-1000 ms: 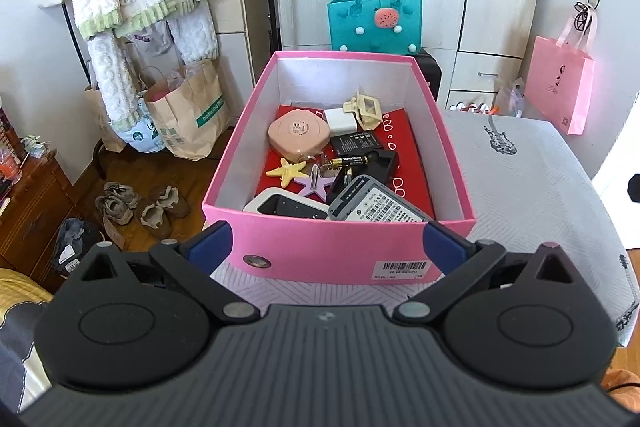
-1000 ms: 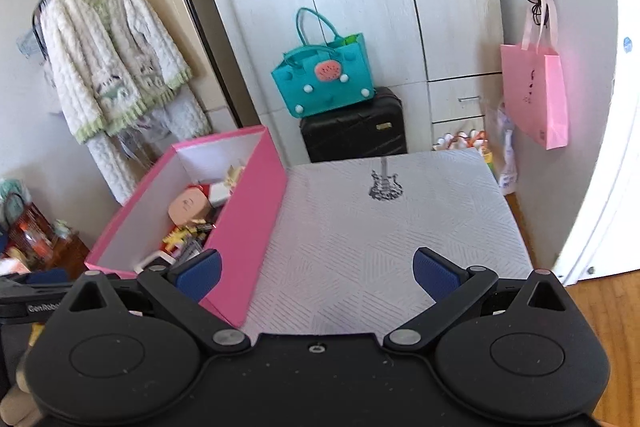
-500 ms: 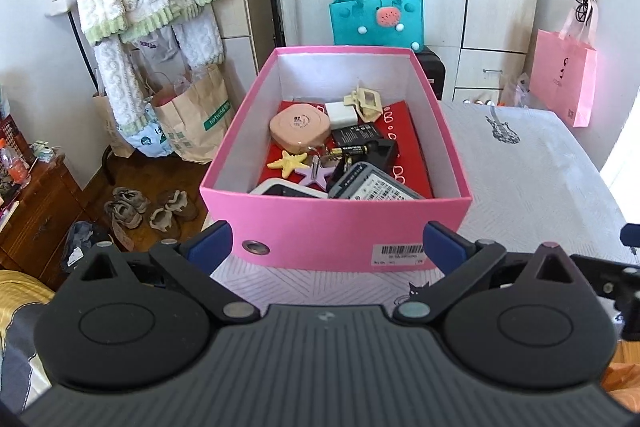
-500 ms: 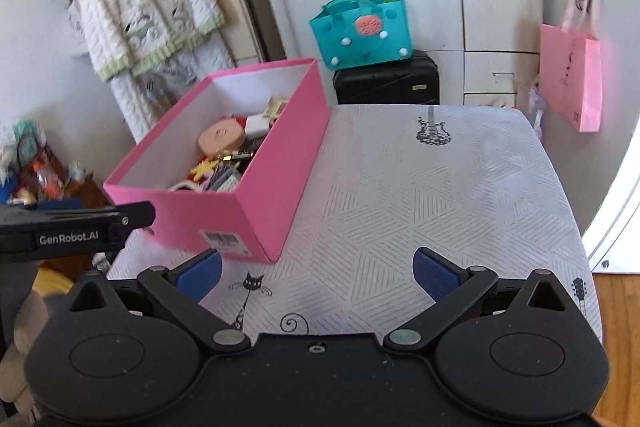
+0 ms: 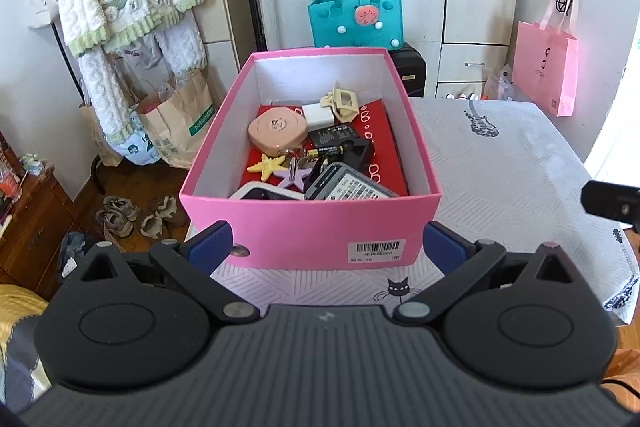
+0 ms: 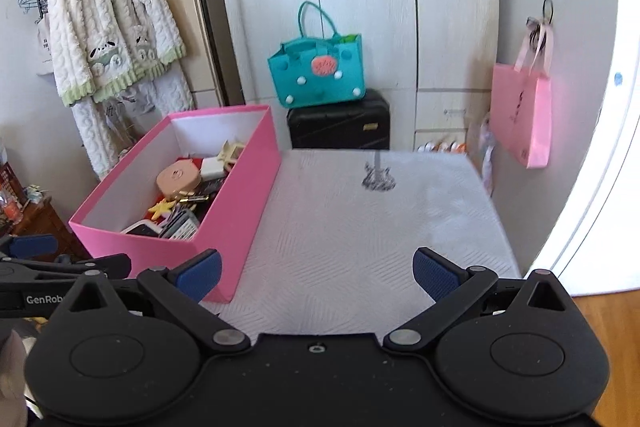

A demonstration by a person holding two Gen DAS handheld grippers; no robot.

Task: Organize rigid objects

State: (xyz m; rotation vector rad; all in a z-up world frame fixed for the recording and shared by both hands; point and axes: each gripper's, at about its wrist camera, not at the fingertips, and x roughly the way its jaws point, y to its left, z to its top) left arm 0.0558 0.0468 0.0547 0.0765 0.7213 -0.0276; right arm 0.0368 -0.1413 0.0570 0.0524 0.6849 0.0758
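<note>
Pink cardboard forms the open box (image 5: 308, 223) seen at the centre of the left wrist frame, set on the patterned tablecloth (image 5: 504, 167) and crowded with small things (a peach round case (image 5: 278, 129), a yellow starfish (image 5: 267, 163), a battery (image 5: 326, 151)). The left gripper (image 5: 326, 241) is held wide before its near wall, gripping nothing; the right gripper (image 6: 316, 273) is likewise spread and empty, over bare cloth. A phone (image 5: 266, 193) at the box's near edge is partly cut off by the wall. A teal bag (image 6: 318, 73) is seen upper centre.
</note>
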